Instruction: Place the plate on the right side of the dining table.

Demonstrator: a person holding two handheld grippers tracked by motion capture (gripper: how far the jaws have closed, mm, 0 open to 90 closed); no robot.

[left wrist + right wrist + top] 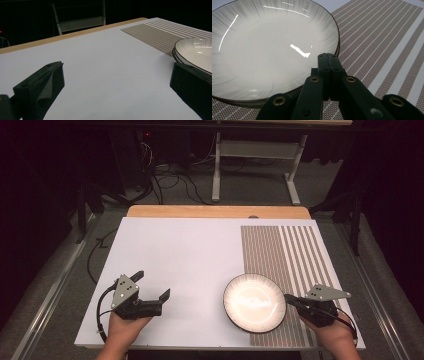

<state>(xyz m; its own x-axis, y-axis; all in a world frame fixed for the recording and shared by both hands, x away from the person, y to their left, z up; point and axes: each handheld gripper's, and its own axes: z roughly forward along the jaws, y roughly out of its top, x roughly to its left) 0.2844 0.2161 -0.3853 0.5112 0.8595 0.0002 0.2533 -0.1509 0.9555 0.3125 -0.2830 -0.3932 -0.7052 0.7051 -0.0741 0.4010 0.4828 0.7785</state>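
A white shallow plate (254, 302) with a dark rim lies at the near right, half on the striped placemat (285, 260). In the left gripper view a second rim shows under the plate (197, 51), so it looks like a stack of two. My right gripper (289, 298) is shut, and its tips rest right at the plate's right rim. In the right gripper view the closed right gripper (328, 57) lies over the rim of the plate (269, 50) with nothing seen between the jaws. My left gripper (151, 285) is wide open over the white sheet, left of the plate and empty. The left gripper (116, 66) frames bare sheet.
A white sheet (180, 250) covers most of the wooden table, whose far edge (215, 211) shows bare. The brown and white placemat (382, 45) runs along the right side. Beyond the table stand a white metal frame (255, 150) and cables on the floor.
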